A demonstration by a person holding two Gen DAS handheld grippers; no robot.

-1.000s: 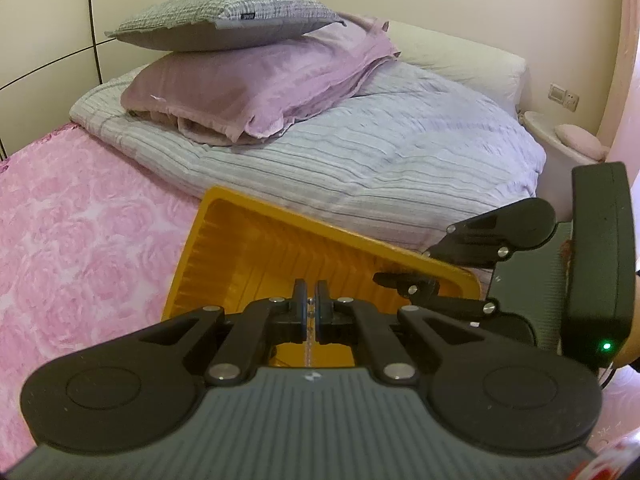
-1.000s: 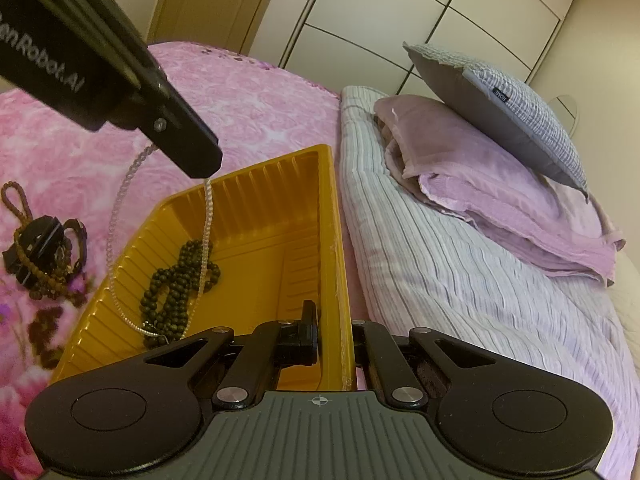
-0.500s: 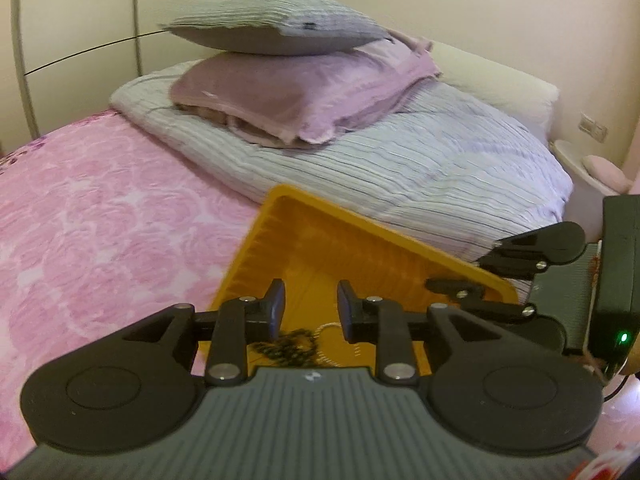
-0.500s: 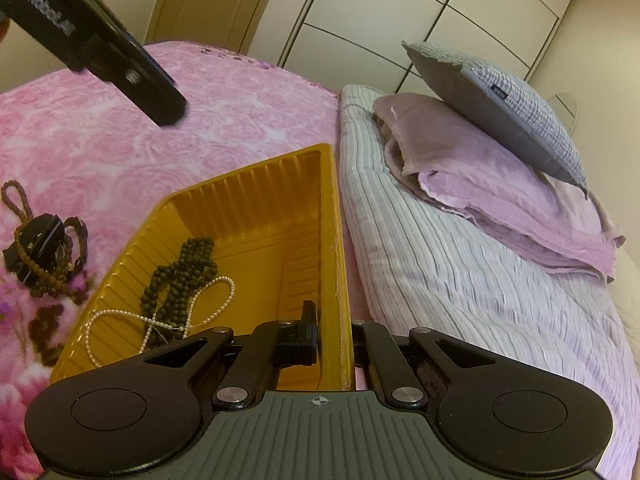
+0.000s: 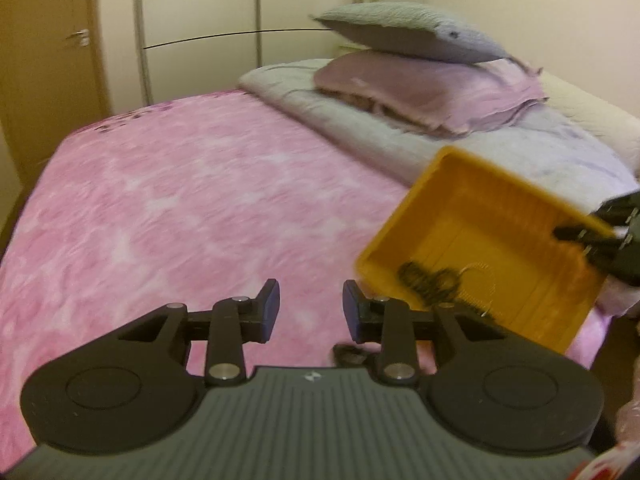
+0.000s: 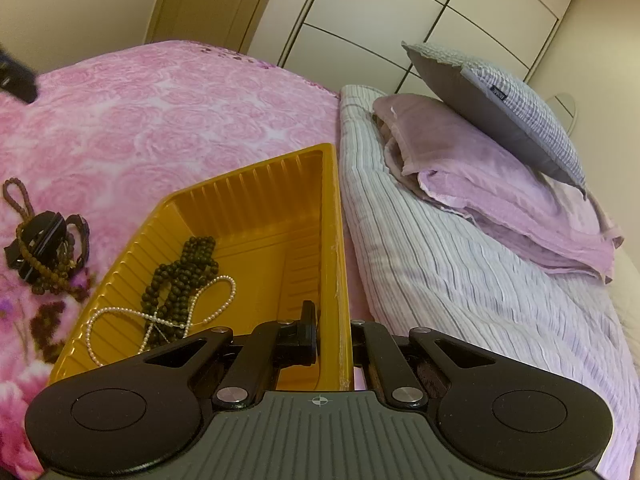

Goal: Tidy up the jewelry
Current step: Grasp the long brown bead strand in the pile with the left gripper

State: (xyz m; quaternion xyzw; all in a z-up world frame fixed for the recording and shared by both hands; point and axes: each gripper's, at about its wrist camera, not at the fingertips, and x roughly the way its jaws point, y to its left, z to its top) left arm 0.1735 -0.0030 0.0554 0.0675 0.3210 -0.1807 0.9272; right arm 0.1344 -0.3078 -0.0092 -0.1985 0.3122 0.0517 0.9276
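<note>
A yellow ribbed tray [image 6: 248,172] lies on the pink bedspread. In it a dark bead necklace [image 6: 180,276] rests with a white pearl strand [image 6: 160,322] draped across it. My right gripper [image 6: 334,330] is shut on the tray's near right wall, one finger inside and one outside. My left gripper [image 5: 311,300] hovers over bare bedspread left of the tray [image 5: 400,236]; its jaws are opening and nothing is between them. A pile of brown beads and a black piece [image 6: 44,248] lies on the bedspread left of the tray. A small dark item [image 5: 352,354] shows just under the left gripper.
A striped duvet [image 6: 460,272] lies right of the tray, with a lilac pillow [image 6: 480,176] and a grey pillow [image 6: 500,108] stacked on it. White wardrobe doors [image 6: 380,20] and a wooden door [image 6: 212,0] stand behind. The pink bedspread [image 5: 180,200] stretches wide to the left.
The left gripper let go of the pearl strand, which dropped into the tray. Its jaws opened and it swung left, away from the tray. The right gripper has not moved.
</note>
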